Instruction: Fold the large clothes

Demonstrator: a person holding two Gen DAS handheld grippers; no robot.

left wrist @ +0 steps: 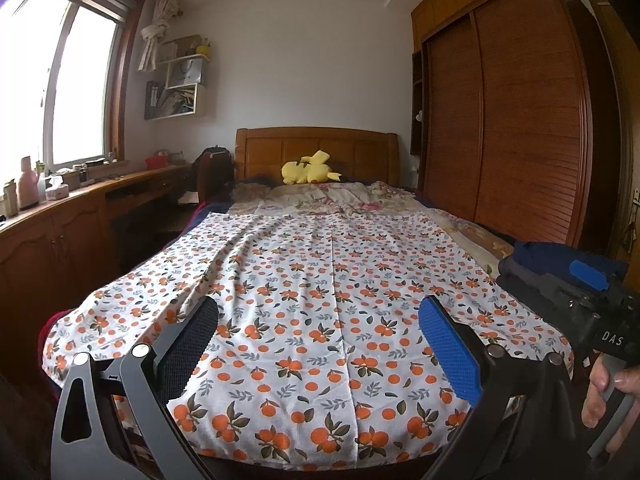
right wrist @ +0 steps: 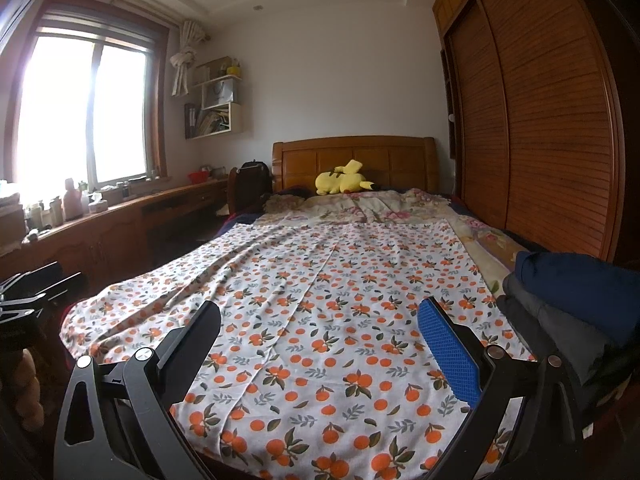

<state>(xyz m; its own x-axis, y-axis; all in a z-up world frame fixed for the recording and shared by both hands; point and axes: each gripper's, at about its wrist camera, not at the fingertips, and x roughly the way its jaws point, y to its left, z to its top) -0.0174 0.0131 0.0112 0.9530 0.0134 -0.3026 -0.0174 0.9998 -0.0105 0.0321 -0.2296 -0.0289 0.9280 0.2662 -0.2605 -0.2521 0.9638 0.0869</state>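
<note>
I hold both grippers at the foot of the bed, above the near edge of the orange-print cloth (left wrist: pixel 312 300). The left gripper (left wrist: pixel 320 336) has its jaws spread wide and grips nothing; the right gripper (right wrist: pixel 320 340) is likewise fully spread and empty. In the left wrist view, the hand (left wrist: pixel 608 392) on the right gripper's handle shows at the right margin.

Position of the work item: the orange-print cloth lies spread flat over the bed, reaching from the foot toward the floral quilt (left wrist: pixel 320 196) near the headboard (left wrist: pixel 316 152). A centre crease runs lengthwise, and loose wrinkles gather on its left half. No layer is doubled over another, as far as I can see.

Task status, by my judgement: no fold has been made in this item. What is left is to grip the near corners, carry them over and repeat until the cloth is compact.

A stack of dark folded garments (right wrist: pixel 576 304) rests at the right edge of the bed, just beside the cloth. A yellow plush toy (left wrist: pixel 308 170) lies against the headboard, well apart from the work area.
</note>
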